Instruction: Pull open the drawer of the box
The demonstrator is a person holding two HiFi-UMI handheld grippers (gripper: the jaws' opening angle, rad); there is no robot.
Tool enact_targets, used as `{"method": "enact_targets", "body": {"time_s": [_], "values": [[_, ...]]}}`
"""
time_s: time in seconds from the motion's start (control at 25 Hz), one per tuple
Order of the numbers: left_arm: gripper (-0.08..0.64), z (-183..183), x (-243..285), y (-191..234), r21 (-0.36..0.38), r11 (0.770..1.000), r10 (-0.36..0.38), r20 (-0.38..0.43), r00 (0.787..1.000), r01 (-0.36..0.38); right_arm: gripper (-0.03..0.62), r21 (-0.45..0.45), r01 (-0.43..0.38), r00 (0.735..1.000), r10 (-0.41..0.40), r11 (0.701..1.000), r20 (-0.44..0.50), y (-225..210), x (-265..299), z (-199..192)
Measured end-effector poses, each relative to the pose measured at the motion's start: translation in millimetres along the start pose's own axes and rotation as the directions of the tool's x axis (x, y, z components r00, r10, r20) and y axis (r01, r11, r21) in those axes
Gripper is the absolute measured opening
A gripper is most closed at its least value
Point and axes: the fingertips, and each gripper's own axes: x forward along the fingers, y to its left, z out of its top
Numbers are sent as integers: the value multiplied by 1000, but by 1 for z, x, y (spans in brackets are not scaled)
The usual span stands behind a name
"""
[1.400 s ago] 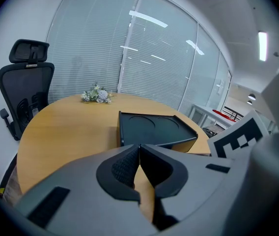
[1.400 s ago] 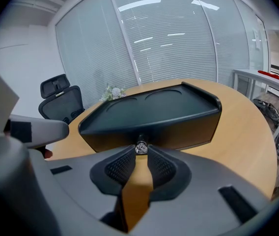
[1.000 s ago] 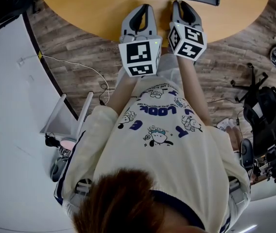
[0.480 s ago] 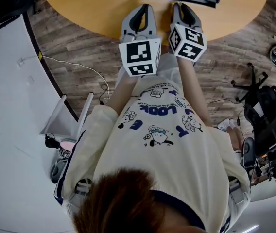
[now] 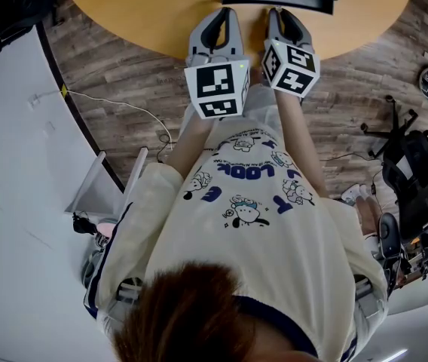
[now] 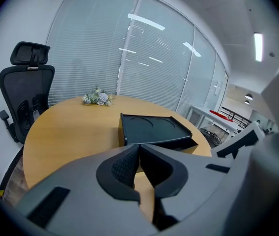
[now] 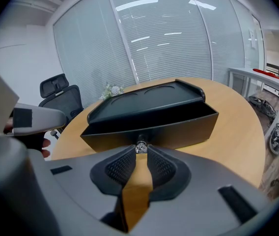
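Slatted glass walls are ringing a round wooden counter (image 7: pixel 237 132), where a black box (image 7: pixel 144 102) is sitting — its drawer (image 7: pixel 188 127) standing partly out. The right claw (image 7: pixel 140 152) is pinching the drawer's small clear knob (image 7: pixel 140 147); the left claw (image 6: pixel 139 149) is hovering alongside — pressed together, holding nothing.

The left hand-held gripper (image 6: pixel 139 149) has its two grey jaws closed tip to tip, with nothing between them. Just beyond them a black box (image 6: pixel 149 128) sits on the round wooden worktop (image 6: pixel 70 132), its lid showing two shallow round hollows. Its drawer (image 6: pixel 191 143) stands slightly out at the front. A small bunch of flowers (image 6: pixel 97 98) lies near the far edge. A black office chair (image 6: pixel 26 97) stands at the left, before window blinds (image 6: pixel 95 48).
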Motion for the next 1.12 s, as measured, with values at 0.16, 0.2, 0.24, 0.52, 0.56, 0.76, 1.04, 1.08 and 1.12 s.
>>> {"method": "enact_targets", "body": {"time_s": [0.16,0.2,0.24,0.52,0.56,0.76,1.04,1.08,1.12], "values": [[20,0,-2,0,2,1000,-4,2,1000,4,86,1,3,1000,-3,1000,-3,0,-3,-4],[20,0,-3,0,3,1000,-6,3,1000,6,86,3,5,1000,-5,1000,-4,0,-4,-5],[20,0,-4,0,3,1000,-8,3,1000,8,86,4,7,1000,-7,1000,-5,0,-5,-5],[20,0,-12,2,7,1000,-18,10,1000,18,86,4,18,1000,-18,1000,-10,2,-11,-13],[20,0,-12,2,7,1000,-19,11,1000,19,86,4,19,1000,-19,1000,-10,2,-12,-13],[20,-1,-16,4,9,1000,-28,12,1000,28,86,8,31,999,-31,999,-12,2,-15,-18],[20,-3,-23,6,14,999,-44,12,999,44,86,8,44,999,-44,999,-18,4,-23,-28],[20,-4,-24,6,14,999,-46,12,999,46,86,6,46,999,-46,999,-19,4,-24,-30],[20,-4,-24,6,15,999,-47,11,999,47,86,5,48,999,-48,999,-21,4,-26,-31]]}}
